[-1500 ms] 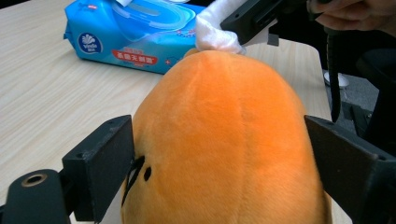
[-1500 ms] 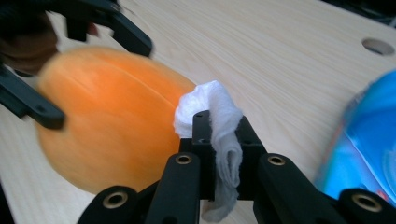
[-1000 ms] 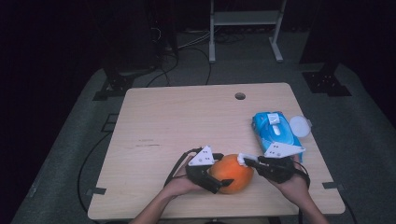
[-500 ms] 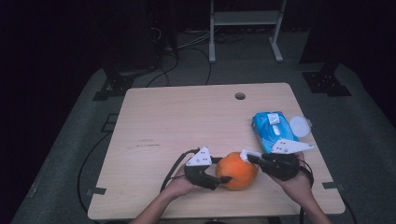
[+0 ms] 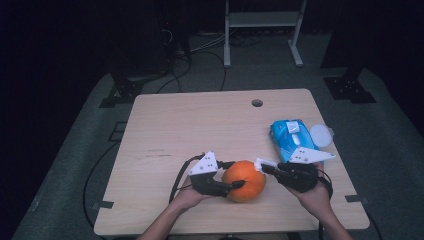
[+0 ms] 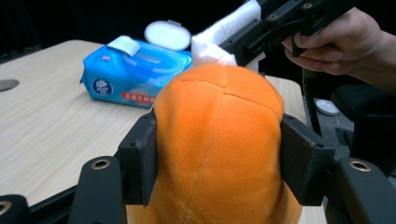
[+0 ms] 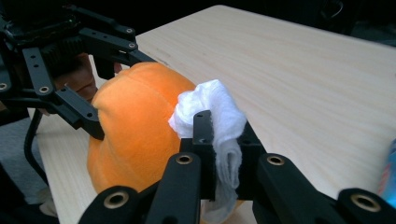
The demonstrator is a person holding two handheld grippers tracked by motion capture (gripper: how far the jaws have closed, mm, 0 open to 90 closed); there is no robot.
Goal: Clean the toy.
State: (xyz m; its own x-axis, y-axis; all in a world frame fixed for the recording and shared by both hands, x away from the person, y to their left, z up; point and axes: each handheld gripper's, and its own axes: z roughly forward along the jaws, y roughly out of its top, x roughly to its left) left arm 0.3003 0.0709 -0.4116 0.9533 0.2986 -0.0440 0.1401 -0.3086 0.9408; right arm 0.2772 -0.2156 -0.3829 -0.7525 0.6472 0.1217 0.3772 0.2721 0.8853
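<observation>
2 grippers on 1 toy right now. My left gripper (image 6: 217, 158) has just been closing and its pads now press both flanks of the orange plush pumpkin (image 6: 219, 154), which sits between them on the table (image 5: 165, 130) near the front edge, about mid-width. My right gripper (image 7: 223, 140) is clamped tight on a folded white wipe (image 7: 212, 112), w/ the wad's tip touching the pumpkin's upper side facing the right hand.

Step as I read it: wipe the pumpkin while the left holds it. To do it well I'd keep the left squeeze firm but not deeper, since the plush already bulges past the pads and could squirm out. Right hand: short strokes along the seams, light pressure, pushing toward the left grip so the toy can't roll away. Watch that the wipe doesn't slide out of the jaws.

Pumpkin itself: bright orange, fuzzy fabric, rounded, stitched seam lines crossing on top, soft and squashy-looking. Blue wipes pack (image 5: 292, 137) lies to the right, well apart, w/ a white lid (image 5: 320, 134) beside it.
</observation>
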